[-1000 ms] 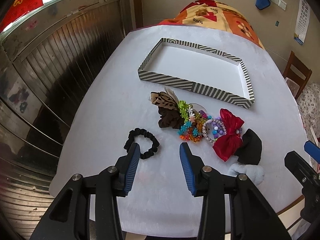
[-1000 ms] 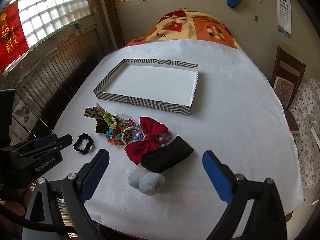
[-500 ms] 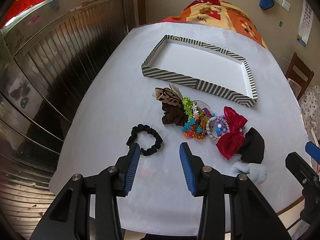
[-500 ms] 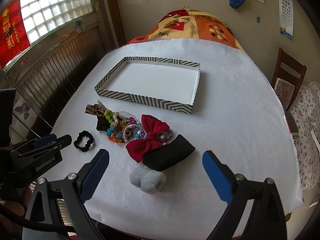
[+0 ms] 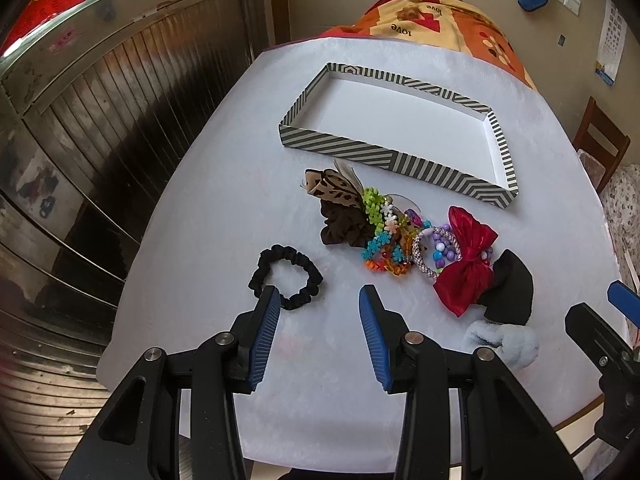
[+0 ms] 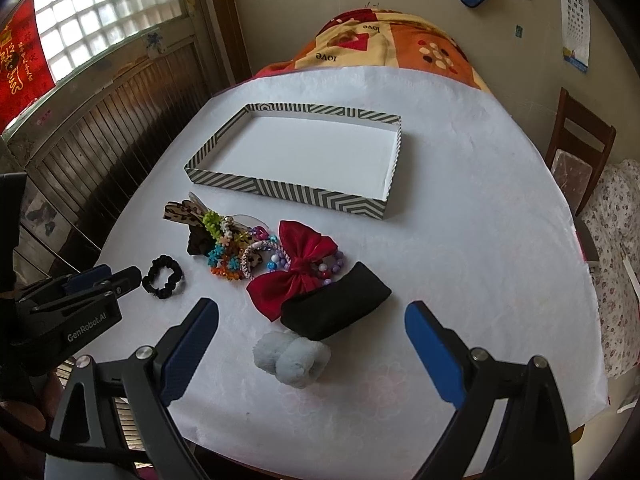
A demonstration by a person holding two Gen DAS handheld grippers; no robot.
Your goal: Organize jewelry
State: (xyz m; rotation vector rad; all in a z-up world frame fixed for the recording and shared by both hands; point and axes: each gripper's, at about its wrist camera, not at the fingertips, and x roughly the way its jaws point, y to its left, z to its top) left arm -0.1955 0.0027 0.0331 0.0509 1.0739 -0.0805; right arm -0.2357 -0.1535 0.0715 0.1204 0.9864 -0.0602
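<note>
A striped shallow tray (image 5: 340, 147) (image 6: 224, 179) with a bare white floor lies on the white table. In front of it is a heap of accessories: a leopard bow (image 5: 332, 188), brown scrunchie (image 5: 340, 230), colourful bead bracelets (image 5: 390, 244) (image 6: 226, 258), red bow (image 5: 466, 260) (image 6: 298, 270), black bow (image 5: 512, 292) (image 6: 340, 306) and pale fluffy scrunchie (image 5: 506, 340) (image 6: 294, 356). A black scrunchie (image 5: 286, 276) (image 6: 163, 276) lies apart at the left. My left gripper (image 5: 318, 304) hovers open just short of it. My right gripper (image 6: 312, 316) is wide open above the fluffy scrunchie and black bow.
The white table (image 6: 460, 240) drops off close behind both grippers. A wooden chair (image 6: 580, 148) stands at the right, a patterned orange blanket (image 6: 384, 44) lies beyond the far edge, and a dark slatted panel (image 5: 100, 100) runs along the left.
Both cameras have drawn back and risen slightly, so the tray and heap sit a little lower in view. Nothing on the table has moved and both grippers stay open.
</note>
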